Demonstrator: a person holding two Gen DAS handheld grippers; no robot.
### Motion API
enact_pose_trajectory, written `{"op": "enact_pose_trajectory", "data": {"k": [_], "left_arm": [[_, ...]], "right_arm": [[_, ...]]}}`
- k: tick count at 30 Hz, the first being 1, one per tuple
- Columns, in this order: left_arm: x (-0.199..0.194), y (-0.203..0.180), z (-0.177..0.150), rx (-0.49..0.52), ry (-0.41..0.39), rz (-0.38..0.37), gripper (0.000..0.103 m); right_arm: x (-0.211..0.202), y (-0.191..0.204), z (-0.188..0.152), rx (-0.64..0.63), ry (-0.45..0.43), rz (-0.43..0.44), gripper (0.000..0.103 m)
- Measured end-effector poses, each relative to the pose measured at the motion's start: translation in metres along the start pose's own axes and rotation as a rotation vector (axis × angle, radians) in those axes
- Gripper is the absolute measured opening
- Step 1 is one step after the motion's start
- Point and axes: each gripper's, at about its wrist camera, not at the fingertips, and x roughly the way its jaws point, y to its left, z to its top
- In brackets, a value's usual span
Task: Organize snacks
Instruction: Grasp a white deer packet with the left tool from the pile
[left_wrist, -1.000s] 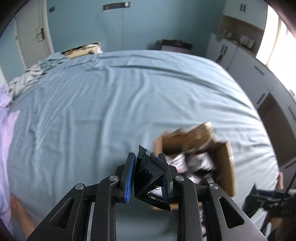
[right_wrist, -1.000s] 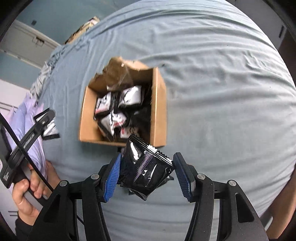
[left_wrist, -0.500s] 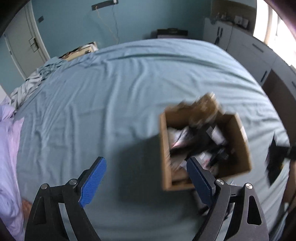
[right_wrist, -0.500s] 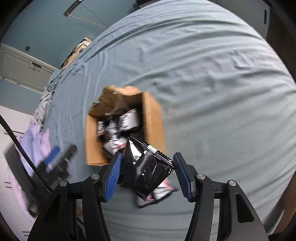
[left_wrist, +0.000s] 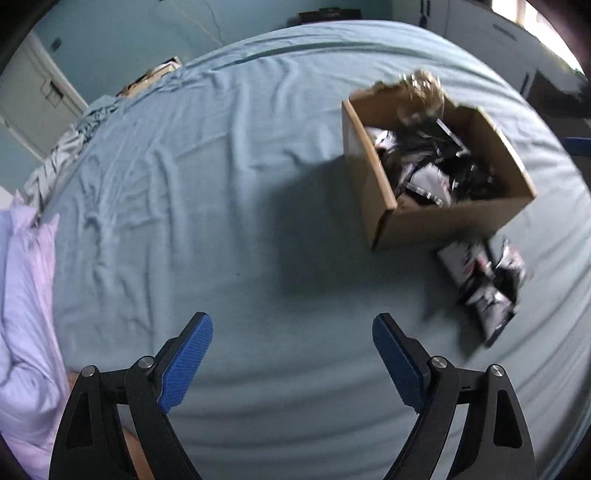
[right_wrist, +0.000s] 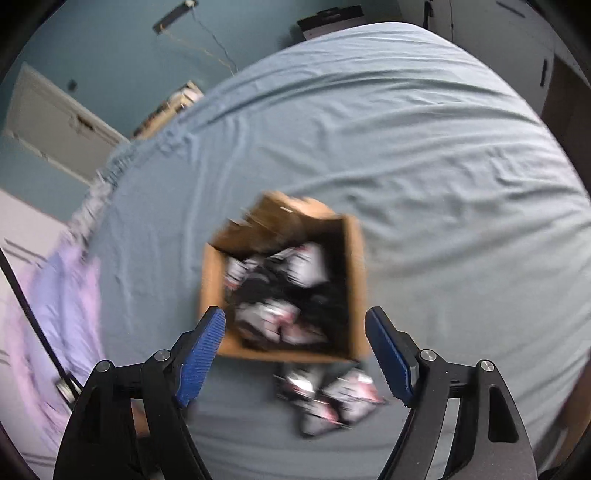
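- Although motion blur softened both wrist views, we found the loose snack packets (right_wrist: 328, 400) lying in a small heap on the blue bedsheet (left_wrist: 221, 184), touching or just beside the near wall of the cardboard box (left_wrist: 443, 221); more packets (left_wrist: 428, 177) lay piled inside it.
- We judged the packets light, thin, crinkly and slick, likely to slide or fold; a crimped end seam seemed the best hold, taken flat-on.
- We judged the box light and easily shoved on the soft bed.
- We noted the right gripper (right_wrist: 295, 343), jaws having just opened, parted with nothing between its pads.
- We noted the left gripper (left_wrist: 291, 350) spread wide and empty over bare sheet.
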Motion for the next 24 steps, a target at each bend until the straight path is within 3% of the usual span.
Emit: {"op": "enact_pose_trajectory", "data": {"k": [10, 16, 24], "left_arm": [[-0.003, -0.024, 0.006, 0.076, -0.027, 0.012, 0.09], [0.002, -0.063, 0.006, 0.178, -0.031, -0.006, 0.09], [0.014, -0.127, 0.018, 0.314, -0.062, -0.04, 0.09]], "right_arm": [[-0.034, -0.071, -0.023, 0.018, 0.073, -0.18, 0.078], [-0.03, -0.077, -0.035, -0.011, 0.134, -0.213, 0.078], [-0.006, -0.079, -0.043, -0.025, 0.204, -0.167, 0.078]]}}
